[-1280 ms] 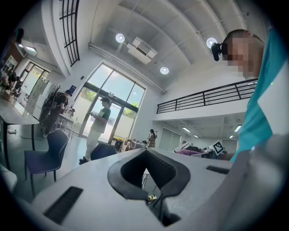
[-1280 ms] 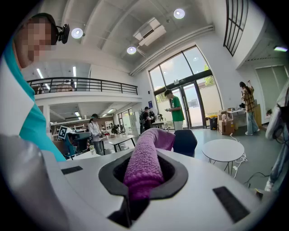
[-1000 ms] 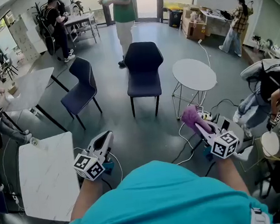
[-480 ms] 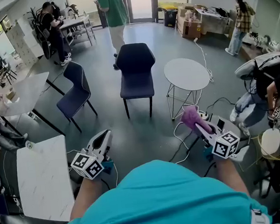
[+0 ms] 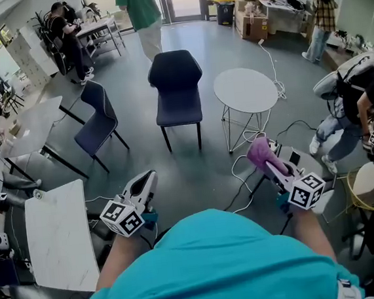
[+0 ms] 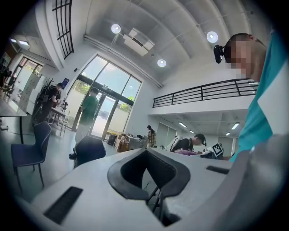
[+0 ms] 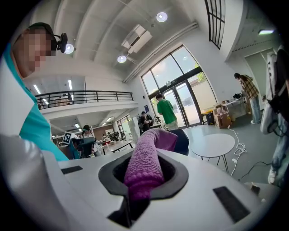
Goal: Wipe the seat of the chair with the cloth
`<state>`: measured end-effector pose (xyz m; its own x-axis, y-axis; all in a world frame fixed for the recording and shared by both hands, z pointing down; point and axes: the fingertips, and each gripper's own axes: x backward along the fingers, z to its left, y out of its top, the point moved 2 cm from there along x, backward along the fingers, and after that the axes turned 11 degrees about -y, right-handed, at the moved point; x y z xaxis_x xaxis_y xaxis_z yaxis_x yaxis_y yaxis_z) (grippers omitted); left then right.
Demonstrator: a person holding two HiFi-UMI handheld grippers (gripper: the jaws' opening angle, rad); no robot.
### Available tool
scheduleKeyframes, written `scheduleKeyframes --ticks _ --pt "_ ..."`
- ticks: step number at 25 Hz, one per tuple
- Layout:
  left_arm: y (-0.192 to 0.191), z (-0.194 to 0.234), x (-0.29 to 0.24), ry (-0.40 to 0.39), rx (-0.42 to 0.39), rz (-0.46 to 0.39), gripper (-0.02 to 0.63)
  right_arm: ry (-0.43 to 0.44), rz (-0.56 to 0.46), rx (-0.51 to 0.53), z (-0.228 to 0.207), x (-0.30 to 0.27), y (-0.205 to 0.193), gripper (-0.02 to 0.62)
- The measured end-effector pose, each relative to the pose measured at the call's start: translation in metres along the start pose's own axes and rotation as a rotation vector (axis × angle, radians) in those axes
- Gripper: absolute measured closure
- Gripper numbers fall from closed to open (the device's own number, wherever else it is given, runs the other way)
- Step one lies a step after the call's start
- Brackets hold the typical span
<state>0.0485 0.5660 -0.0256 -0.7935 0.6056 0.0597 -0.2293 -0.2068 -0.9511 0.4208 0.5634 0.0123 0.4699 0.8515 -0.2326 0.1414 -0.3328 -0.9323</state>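
Observation:
A dark navy chair [image 5: 176, 87] stands on the grey floor straight ahead, its seat bare; it also shows in the left gripper view as the chair [image 6: 89, 150]. My right gripper [image 5: 265, 158] is shut on a purple cloth [image 5: 264, 156], held low at the right, well short of the chair. The cloth [image 7: 146, 163] bulges out between the jaws in the right gripper view. My left gripper [image 5: 148, 181] hangs at the left, shut and holding nothing, also far from the chair.
A round white table [image 5: 245, 90] stands right of the chair, with cables on the floor below it. A second dark chair [image 5: 96, 117] and white tables [image 5: 60, 236] lie to the left. A person in green [image 5: 139, 12] walks behind the chair; other people are around the room's edges.
The view has shifted so the chair sits a little farther up and to the left. The person in green has walked left behind it. Both grippers stay shut.

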Motion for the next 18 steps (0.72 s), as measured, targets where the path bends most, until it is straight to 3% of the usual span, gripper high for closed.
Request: scheduleKeyframes --ticks 8,18 --pt "-0.001 0.05 -0.007 -0.011 0.032 0.0 0.612 -0.007 0.034 0.001 0.003 -0.043 -0.003 0.545" --pt "0.033 0.221 -0.014 -0.1 0.077 -0.018 0.612 -0.083 0.016 0.017 0.053 -0.191 0.032 0.545"
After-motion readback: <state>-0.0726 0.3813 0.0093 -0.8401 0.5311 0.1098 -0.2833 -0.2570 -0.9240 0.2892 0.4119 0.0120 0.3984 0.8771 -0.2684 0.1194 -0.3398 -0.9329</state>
